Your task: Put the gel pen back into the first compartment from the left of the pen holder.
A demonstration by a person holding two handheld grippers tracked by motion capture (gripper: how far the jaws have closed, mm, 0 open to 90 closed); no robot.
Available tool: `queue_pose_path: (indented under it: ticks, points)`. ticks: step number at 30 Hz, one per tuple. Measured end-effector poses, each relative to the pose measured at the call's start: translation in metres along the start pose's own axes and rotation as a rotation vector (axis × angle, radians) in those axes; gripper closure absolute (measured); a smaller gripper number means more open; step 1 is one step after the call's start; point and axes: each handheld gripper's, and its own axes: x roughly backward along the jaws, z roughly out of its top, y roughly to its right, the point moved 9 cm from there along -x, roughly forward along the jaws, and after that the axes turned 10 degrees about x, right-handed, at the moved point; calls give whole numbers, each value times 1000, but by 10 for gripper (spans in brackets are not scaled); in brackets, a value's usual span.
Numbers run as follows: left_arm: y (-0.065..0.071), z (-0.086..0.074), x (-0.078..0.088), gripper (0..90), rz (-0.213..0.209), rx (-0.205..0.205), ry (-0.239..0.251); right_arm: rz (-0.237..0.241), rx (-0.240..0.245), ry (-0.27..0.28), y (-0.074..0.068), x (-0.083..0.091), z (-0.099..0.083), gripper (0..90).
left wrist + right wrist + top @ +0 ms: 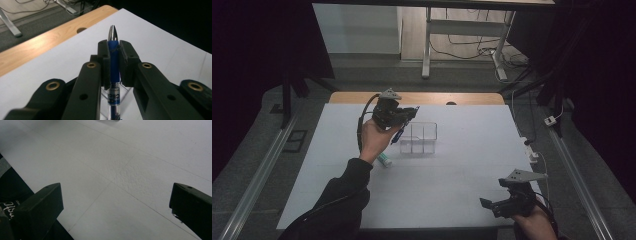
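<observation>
Left gripper (404, 119) clamps the blue pen (403, 127) just left of the clear organiser (418, 138), pen slanting down-left; right gripper (498, 204) gapes near-right, well apart

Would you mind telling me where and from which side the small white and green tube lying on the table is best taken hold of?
I would grip the tube across its middle, coming straight down from above. It lies flat on the white table, just beside the left forearm, with open surface around it. Its narrow, rounded body suits jaws set across its length. The right gripper is open and free.

Dim, grainy pictures; dark edges, soft focus.
</observation>
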Motion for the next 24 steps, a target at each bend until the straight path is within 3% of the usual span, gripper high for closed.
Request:
queue_pose_path:
  ticks: [8,19,24]
  points:
    - [-6,11,-10,796,14,0,34,4,-4,0,0,0,0,0]
    - [-6,28,-19,795,-1,6,108,8,-7,-1,0,0,0,0]
    - [-3,27,-28,795,-6,-9,110,9,-7,0,0,0,0,0]
